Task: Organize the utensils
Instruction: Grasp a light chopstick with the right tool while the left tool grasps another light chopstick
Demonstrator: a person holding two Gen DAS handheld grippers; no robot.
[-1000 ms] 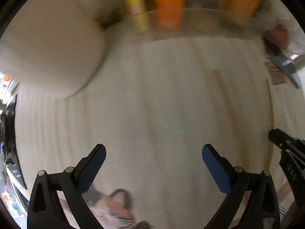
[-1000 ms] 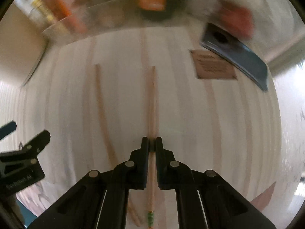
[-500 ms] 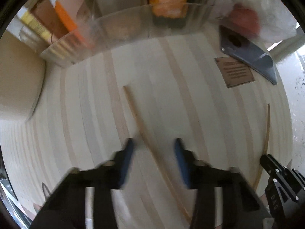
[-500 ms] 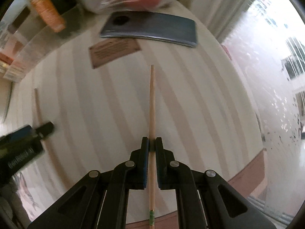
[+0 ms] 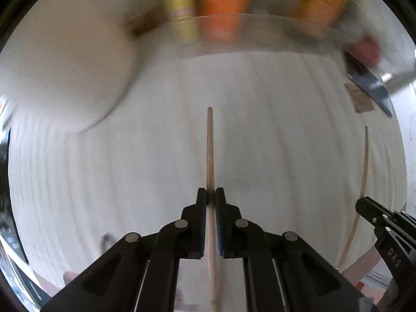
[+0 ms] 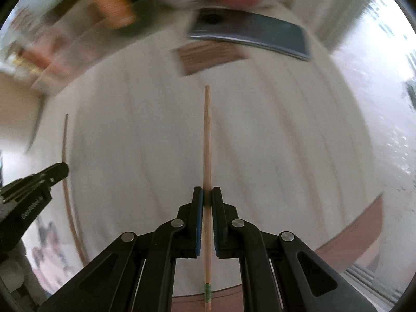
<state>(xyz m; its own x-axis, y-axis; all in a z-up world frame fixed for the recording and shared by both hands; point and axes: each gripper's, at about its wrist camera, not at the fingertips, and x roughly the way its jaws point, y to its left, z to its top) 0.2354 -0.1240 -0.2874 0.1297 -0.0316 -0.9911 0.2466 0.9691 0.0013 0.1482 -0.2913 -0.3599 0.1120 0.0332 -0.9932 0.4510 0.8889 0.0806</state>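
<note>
In the left wrist view my left gripper [image 5: 210, 197] points down over the pale wooden table [image 5: 286, 143]. Its jaws are closing, and the blue pads press on a plain wooden chopstick [image 5: 210, 156] between them. My right gripper [image 6: 207, 195] is shut on a second chopstick [image 6: 207, 143] with a green band near its lower end. Each view catches the other gripper at its edge: the right gripper [image 5: 384, 223] with its chopstick [image 5: 364, 171], and the left gripper [image 6: 33, 189] with its chopstick [image 6: 66, 182].
A large white round object [image 5: 65, 78] sits at the upper left. A clear tray [image 5: 247, 26] with orange and yellow bottles stands at the back. A dark phone [image 6: 249, 33] and a brown card [image 6: 208, 57] lie at the far right. The table's brown edge [image 6: 358, 228] runs nearby.
My left gripper went from wide open to closed around the chopstick lying on the table, which is now clamped. The right gripper kept its chopstick and swung sideways.
</note>
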